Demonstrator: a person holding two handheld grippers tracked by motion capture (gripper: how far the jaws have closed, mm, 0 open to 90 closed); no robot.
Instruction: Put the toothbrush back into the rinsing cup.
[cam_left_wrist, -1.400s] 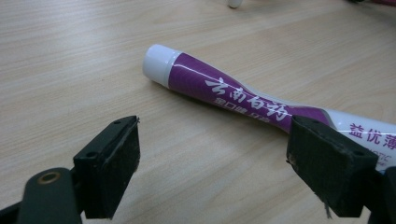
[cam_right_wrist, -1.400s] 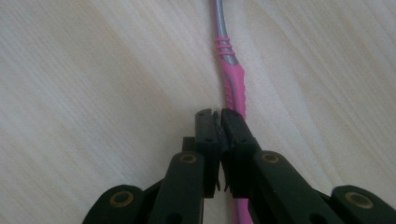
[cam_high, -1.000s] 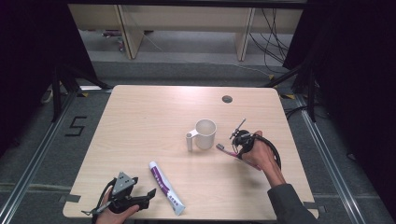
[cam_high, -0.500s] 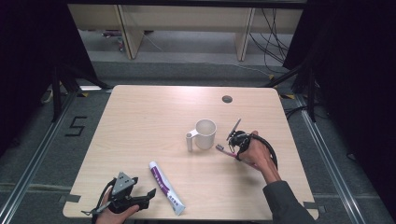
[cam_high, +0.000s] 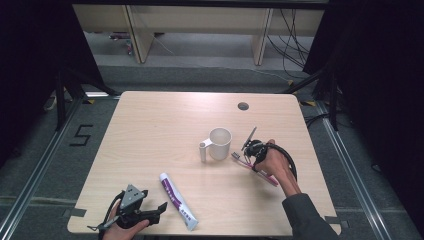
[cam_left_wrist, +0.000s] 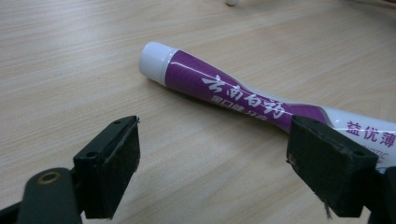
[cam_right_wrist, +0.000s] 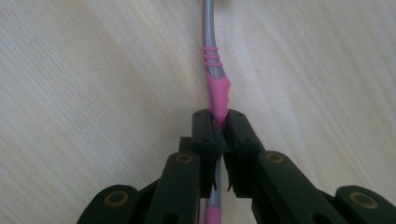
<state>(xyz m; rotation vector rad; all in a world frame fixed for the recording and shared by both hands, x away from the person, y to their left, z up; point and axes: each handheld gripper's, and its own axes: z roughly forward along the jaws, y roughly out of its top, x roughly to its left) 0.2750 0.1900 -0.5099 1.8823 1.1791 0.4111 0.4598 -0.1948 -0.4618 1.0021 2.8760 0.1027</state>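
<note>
The pink-and-grey plastic toothbrush (cam_right_wrist: 215, 88) lies on the pale wooden bench (cam_high: 150, 130), just right of the white ceramic mug (cam_high: 219, 143) with its handle turned left. The right gripper view shows what the high view is too small to settle: the right gripper (cam_right_wrist: 218, 127) has its jaws closed tight on the pink grip section of the handle, the grey neck running on ahead over the wood grain. From above, that right gripper (cam_high: 251, 149) sits under the person's hand, with the toothbrush (cam_high: 260, 171) slanting out from under the hand toward the near right of the bench. The purple-and-white toothpaste tube (cam_high: 178, 200) lies near the front edge, well apart from the mug, cap pointing away from the person. The left gripper (cam_high: 150, 214) rests just beside it; its own view shows the jaws spread wide and empty, one pad (cam_left_wrist: 112, 168) on bare wood, the other in front of the toothpaste tube (cam_left_wrist: 224, 95), whose white lettering is plain here.
</note>
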